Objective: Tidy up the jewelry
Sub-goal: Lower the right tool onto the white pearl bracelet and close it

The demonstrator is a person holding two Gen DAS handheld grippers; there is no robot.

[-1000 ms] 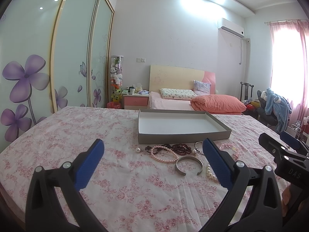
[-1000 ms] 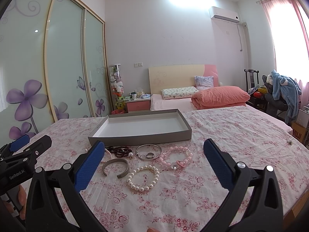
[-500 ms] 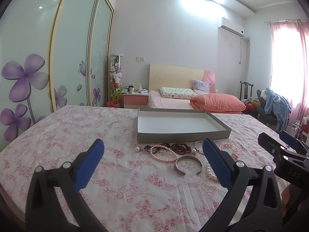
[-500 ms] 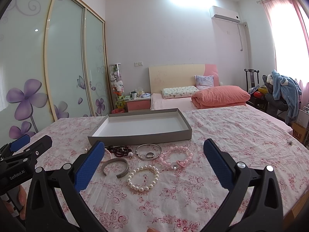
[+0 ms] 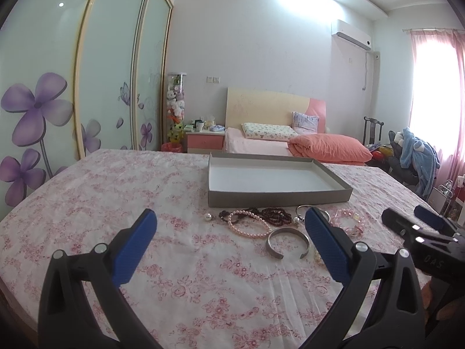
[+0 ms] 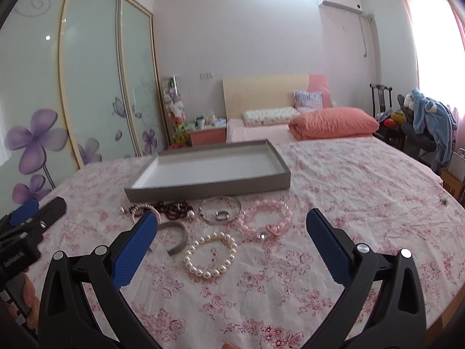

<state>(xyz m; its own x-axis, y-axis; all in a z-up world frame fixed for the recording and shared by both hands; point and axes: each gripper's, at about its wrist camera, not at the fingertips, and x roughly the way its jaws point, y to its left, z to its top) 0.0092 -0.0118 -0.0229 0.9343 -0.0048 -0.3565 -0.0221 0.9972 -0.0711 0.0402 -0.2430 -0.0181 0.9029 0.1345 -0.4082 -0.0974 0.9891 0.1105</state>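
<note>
Left gripper (image 5: 229, 229): jaws spread wide, holding nothing, hovering above the floral tablecloth (image 5: 116, 197) on the near side of the jewelry. Its tip also shows at the left edge of the right wrist view.
Right gripper (image 6: 232, 232): blue pads wide apart and empty, held over the cloth with the white pearl bracelet (image 6: 210, 257) lying between the fingers in view.
Tray (image 5: 279, 197): a shallow grey box with a white floor, flat on the cloth just behind the jewelry; nothing lies in it.
Silver cuff (image 5: 287, 240): an open band on the cloth, its gap turned toward the camera, just beside the left gripper's right finger.
Pink pearl bracelet (image 5: 250, 226): a loop left of the cuff, touching or overlapping the dark bead strand.
Dark bead strand (image 5: 270, 215): garnet-coloured beads bunched close to the tray's front wall.
Loose pearl (image 5: 207, 217): alone, just left of the dark strand.
Silver bangle (image 6: 220, 211): a thin ring in front of the tray; a small metal piece, possibly a ring, sits inside it.
Pink bead bracelet (image 6: 266, 218): chunky pale beads right of the bangle, with a heart-shaped charm (image 6: 274, 228) on its near side.
Room: a bed with an orange duvet (image 6: 334, 122) and a wardrobe (image 5: 87, 72) with purple flower doors stand beyond the table.
</note>
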